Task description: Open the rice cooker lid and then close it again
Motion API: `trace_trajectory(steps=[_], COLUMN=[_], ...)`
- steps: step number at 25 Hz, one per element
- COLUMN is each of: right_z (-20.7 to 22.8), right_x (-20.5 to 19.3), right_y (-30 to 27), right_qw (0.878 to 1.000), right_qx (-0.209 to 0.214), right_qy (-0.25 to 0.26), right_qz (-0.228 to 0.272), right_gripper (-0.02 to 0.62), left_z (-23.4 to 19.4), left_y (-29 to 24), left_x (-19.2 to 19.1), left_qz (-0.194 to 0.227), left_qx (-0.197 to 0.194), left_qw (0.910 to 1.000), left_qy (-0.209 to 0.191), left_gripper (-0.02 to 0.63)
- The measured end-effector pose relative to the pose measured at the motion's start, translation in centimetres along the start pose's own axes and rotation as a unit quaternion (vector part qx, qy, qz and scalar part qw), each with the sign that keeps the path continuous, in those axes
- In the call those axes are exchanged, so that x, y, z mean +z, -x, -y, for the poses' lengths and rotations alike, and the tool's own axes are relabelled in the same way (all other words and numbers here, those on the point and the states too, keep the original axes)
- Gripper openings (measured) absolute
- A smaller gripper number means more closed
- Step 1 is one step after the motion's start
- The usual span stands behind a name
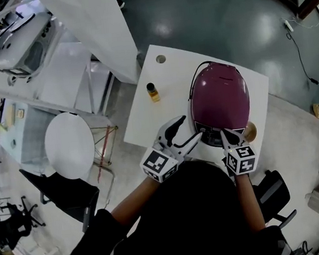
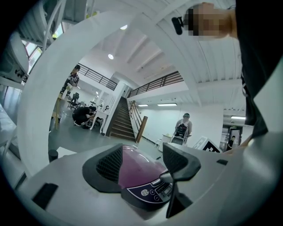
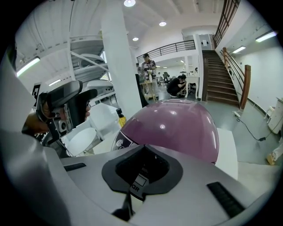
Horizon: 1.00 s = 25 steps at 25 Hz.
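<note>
- You stand over a white worktop (image 1: 147, 118) with a gripper in each hand. Both are drawn up at the near front of the purple rice cooker (image 1: 219, 96), centre-right in the head view.
- The cooker's domed lid (image 3: 177, 128) sits down, shut on the body.
- The jaws of your left gripper (image 1: 189, 128) stand wide apart and grip nothing. In the left gripper view, the cooker's control panel (image 2: 150, 192) shows between them. The right-hand jaw tip is just beside the silver latch button (image 2: 160, 176), and you cannot tell whether it touches.
- The jaws of your right gripper (image 1: 226, 135) are pressed together with nothing between them, at the cooker's front edge. In the right gripper view, the dome rises just beyond them.
- A small dark-capped bottle (image 1: 153, 92) of yellow liquid stands on the worktop to the cooker's left, well apart from it.
</note>
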State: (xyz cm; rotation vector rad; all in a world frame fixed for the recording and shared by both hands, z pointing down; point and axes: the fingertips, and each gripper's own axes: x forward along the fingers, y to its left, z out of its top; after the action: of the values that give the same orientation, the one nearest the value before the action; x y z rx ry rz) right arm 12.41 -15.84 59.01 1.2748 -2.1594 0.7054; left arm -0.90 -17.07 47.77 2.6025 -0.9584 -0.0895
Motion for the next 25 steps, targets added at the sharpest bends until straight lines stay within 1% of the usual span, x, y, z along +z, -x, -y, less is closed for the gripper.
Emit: trace_trajectory(steps=[3,6,10,12,16,25], right_z=[0.1,0.0,-0.1,-0.1,0.0,0.1], right_x=[0.0,0.0,-0.1,-0.2,-0.2,-0.3], right_y=[0.0,-0.1,-0.1,0.0,-0.2,-0.1], right_qw=[1.000,1.000,1.000,1.000,1.000,0.999], right_qx=[-0.003,-0.009,-0.019,-0.023,-0.026,-0.039], right_qy=[-0.007,0.005,0.017,0.016,0.009,0.024], right_qz=[-0.001,0.000,0.003,0.002,0.002,0.006], right_gripper=[0.000,0.000,0.000,0.000,0.000,0.000], left_z=[-0.1,-0.1,-0.4,-0.7,-1.2,-1.1], left_y=[-0.2,-0.3,-0.2,-0.3,-0.4,-0.2], left_x=[-0.2,-0.2,-0.7,-0.5,-0.5,-0.4], left_qz=[-0.004,-0.001,-0.011,-0.003,-0.002,0.001], left_qx=[-0.002,-0.007,-0.009,-0.008,-0.008,-0.013], left_qw=[1.0000,0.9999,0.9998,0.9998,0.9999,0.9999], left_qy=[0.008,0.007,0.011,0.015,0.011,0.008], left_gripper=[0.262,0.261,0.261,0.261,0.261,0.261])
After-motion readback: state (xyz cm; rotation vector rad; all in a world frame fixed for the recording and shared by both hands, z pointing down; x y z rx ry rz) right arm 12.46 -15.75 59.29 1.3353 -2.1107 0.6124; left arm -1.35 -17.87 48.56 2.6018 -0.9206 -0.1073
